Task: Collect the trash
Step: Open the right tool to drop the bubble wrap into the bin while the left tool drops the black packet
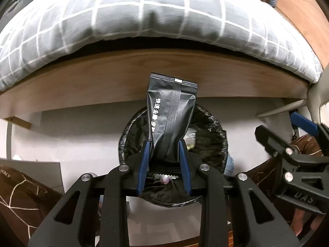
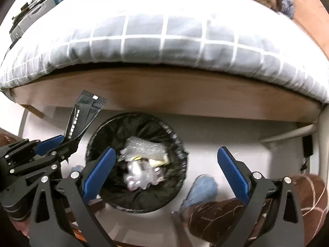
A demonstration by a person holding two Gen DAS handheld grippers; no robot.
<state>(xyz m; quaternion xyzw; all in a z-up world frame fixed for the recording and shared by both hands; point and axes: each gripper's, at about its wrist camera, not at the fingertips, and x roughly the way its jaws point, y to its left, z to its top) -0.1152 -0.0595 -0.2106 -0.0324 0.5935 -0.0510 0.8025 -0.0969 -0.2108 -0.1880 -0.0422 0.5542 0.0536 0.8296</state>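
My left gripper is shut on a black foil pouch with white lettering and holds it upright above a round bin with a black liner. In the right wrist view the pouch and the left gripper sit just left of the bin. The bin holds crumpled clear plastic and other wrappers. My right gripper is open and empty above the bin. It also shows in the left wrist view at the right.
A bed with a grey checked mattress and a wooden frame stands right behind the bin. The floor is white. The person's legs in brown patterned trousers and a blue slipper are beside the bin.
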